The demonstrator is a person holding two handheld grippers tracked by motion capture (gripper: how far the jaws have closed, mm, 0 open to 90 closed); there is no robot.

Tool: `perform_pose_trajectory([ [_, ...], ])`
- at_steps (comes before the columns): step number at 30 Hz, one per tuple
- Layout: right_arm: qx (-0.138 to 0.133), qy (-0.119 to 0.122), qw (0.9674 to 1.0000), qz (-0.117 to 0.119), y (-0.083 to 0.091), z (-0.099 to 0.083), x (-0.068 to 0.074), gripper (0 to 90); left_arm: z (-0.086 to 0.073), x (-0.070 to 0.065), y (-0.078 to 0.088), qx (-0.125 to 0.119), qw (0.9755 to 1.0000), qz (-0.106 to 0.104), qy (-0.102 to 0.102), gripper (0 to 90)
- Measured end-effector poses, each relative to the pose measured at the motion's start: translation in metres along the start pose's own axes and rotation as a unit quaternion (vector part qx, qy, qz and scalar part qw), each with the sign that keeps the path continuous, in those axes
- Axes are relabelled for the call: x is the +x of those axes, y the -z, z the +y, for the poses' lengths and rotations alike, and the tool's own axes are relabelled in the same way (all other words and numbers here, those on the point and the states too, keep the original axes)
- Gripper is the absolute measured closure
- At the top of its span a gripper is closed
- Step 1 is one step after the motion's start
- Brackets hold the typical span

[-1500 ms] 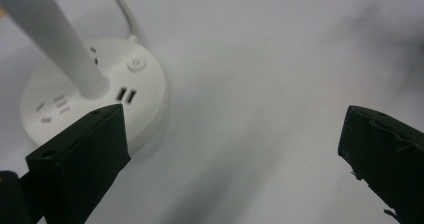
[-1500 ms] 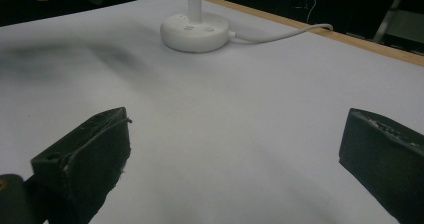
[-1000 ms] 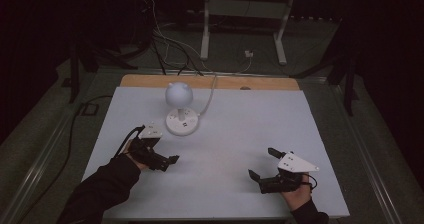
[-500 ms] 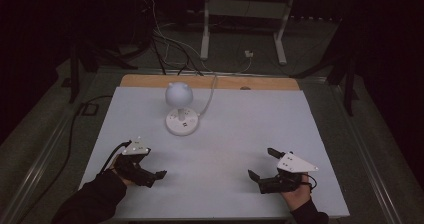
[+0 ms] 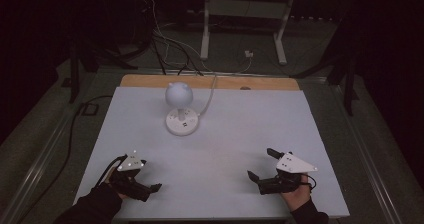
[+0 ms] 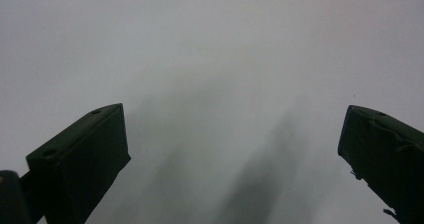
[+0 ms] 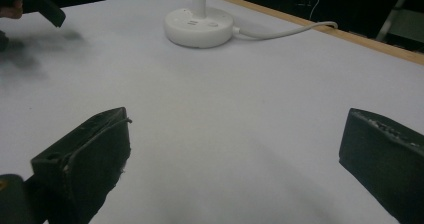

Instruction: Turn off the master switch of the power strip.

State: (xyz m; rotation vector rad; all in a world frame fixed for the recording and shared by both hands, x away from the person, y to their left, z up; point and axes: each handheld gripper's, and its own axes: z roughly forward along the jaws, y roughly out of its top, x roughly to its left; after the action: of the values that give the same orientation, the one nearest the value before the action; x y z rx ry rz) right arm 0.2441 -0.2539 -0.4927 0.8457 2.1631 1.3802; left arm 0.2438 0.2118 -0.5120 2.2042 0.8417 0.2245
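1. High view: a white lamp [image 5: 181, 109] with a round head stands upright on its disc base at the far middle of the white counter [image 5: 260, 129]. Its cord [image 5: 209, 98] runs from the base toward the counter's wooden far edge.
2. High view: the left gripper [image 5: 150, 188] lies low at the near left corner of the counter, held in a hand with a dark sleeve. Its fingers point toward the middle and hold nothing. It is well apart from the lamp.
3. High view: the right gripper [image 5: 261, 164] sits at the near right, held in a hand [image 5: 295, 196]. Its fingers are spread wide and empty, pointing left.
4. Left gripper view: the two black fingers [image 6: 85, 159] stand wide apart, released, over bare counter surface. Soft shadows fall between them.
5. Right gripper view: the fingers [image 7: 87, 156] are spread wide, released, with bare counter between them. The lamp's base [image 7: 199, 27] stands ahead, well apart, its stem rising from it and its cord trailing right. The tip of the left gripper shows at the upper left.
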Motion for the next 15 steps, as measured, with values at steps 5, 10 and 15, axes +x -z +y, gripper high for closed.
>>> perform_pose_trajectory([
  [5,0.001,0.000,1.0000,0.001,0.000,0.000,0.000,0.0,-0.011,0.000,0.006,-0.010,0.9999,0.005,0.004,0.4],
  [10,0.001,0.000,1.0000,0.002,0.000,0.000,-0.001,0.0,-0.024,0.002,0.012,-0.011,0.9995,0.008,0.028,0.4],
  [15,0.000,0.001,1.0000,0.003,0.000,0.000,-0.001,0.0,-0.028,0.003,0.017,-0.025,0.9992,0.011,0.030,0.4],
])
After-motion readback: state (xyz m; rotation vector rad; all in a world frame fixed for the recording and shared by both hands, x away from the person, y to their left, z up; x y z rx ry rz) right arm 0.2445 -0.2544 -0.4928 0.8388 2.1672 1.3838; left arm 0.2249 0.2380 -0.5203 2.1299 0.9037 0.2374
